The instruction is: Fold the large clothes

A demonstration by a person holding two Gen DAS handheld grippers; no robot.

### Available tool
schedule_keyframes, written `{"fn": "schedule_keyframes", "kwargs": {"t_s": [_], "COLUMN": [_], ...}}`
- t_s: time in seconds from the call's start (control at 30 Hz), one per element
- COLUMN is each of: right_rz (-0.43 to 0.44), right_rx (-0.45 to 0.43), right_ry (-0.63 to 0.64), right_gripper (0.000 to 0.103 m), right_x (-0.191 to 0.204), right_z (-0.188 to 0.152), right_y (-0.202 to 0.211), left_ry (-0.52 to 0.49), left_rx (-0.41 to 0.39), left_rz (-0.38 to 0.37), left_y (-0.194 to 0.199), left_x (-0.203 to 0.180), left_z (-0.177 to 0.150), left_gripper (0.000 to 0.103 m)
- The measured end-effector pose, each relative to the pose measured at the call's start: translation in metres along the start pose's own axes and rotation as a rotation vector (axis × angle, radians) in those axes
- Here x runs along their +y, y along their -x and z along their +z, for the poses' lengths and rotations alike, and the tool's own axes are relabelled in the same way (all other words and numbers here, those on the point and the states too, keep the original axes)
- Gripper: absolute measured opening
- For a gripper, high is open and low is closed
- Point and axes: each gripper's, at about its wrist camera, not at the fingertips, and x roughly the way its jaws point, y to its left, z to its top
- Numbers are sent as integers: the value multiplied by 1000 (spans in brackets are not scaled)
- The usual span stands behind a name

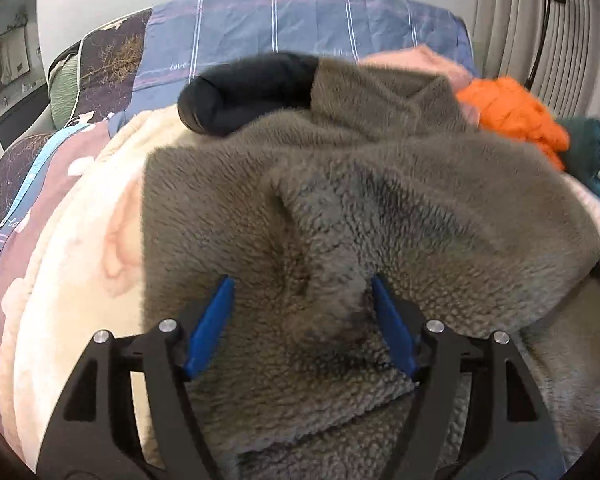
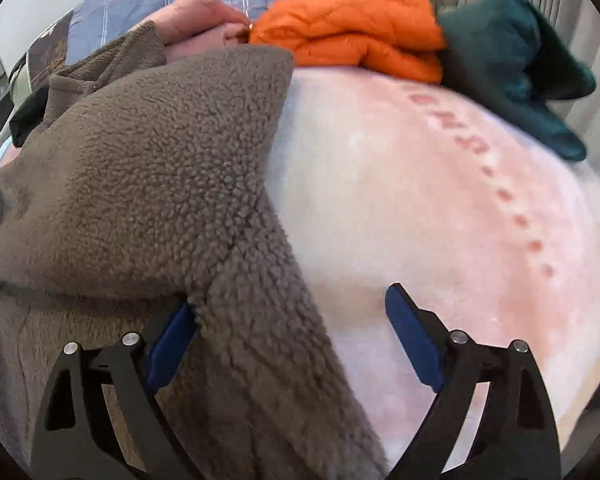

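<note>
A large grey-brown fleece garment (image 1: 360, 208) lies spread on the bed, also in the right wrist view (image 2: 148, 184). My left gripper (image 1: 302, 292) is open, with a raised fold of the fleece between its blue fingers (image 1: 212, 324). My right gripper (image 2: 292, 312) is open over the fleece's right edge; its left finger (image 2: 172, 340) is against the fleece and its right finger (image 2: 412, 336) is over the pink blanket (image 2: 440, 200).
An orange puffy jacket (image 2: 356, 24), a dark teal garment (image 2: 516, 68) and a pink garment (image 2: 204, 20) lie at the far side. A black rolled item (image 1: 244, 92) lies beyond the fleece. A blue striped sheet (image 1: 300, 24) and a curtain (image 1: 512, 20) lie behind.
</note>
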Motion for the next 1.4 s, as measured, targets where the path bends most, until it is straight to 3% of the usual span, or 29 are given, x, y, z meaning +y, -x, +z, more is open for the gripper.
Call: {"fn": "schedule_keyframes", "kwargs": {"t_s": [0.1,0.2,0.23,0.3,0.37,0.43,0.47,0.5,0.53,0.63,0.77,0.87,0.9,0.93,0.97,1.0,1.1,1.23,1.3,1.4], "right_rz": [114,203,236,308,300,138,132,186,225,237,203,265,283,294,282,262,209,277,316,360], "right_rx": [-104,-233,-259,-264,-222,-143,-115,-155,-171,-164,-186,-168,-165,-173,-195,-215,-220,-104,-62,-23], "right_ry": [-34,28,60,124,144,147,147,142,109,108,138,117,98,82,70,64,28,-34,-44,-49], "right_gripper": [83,68,61,49,38,32,32,33,33,33,34,43,45,45,45,48,53,53,53,53], "right_x": [5,33,47,75,92,96,89,82,75,73,80,65,56,46,30,17,-24,-58,-62,-62], "right_z": [12,33,40,52,60,62,56,50,48,52,50,43,42,35,29,21,-3,-42,-64,-96], "right_y": [36,62,63,50,26,-25,-55,-64,-64,-61,-58,-35,-26,-12,4,16,38,34,30,30], "left_ry": [10,12,8,-28,-39,-75,-124,-178,-200,-242,-194,-123,-110,-106,-112,-128,-178,-125,-124,-30], "left_rx": [-54,-133,-142,-100,-28,80,79,36,25,21,24,15,-3,-26,-59,-88,-64,89,128,129], "left_rz": [-8,-27,-55,-106,-125,-59,-27,-13,6,51,-12,-100,-122,-134,-91,-26,32,-22,-11,-110], "left_y": [20,47,50,41,18,-28,-43,-48,-46,-42,-37,-5,10,25,44,60,86,84,82,93], "left_x": [3,-7,-9,-27,-43,-56,-60,-67,-72,-84,-73,-47,-36,-26,-16,-8,15,37,39,49], "left_z": [10,21,28,37,38,25,13,7,6,5,10,9,6,1,-7,-16,-48,-93,-112,-128], "left_gripper": [71,66,46,17,15,15,15,14,14,14,14,19,29,55,74,87,87,87,84,77]}}
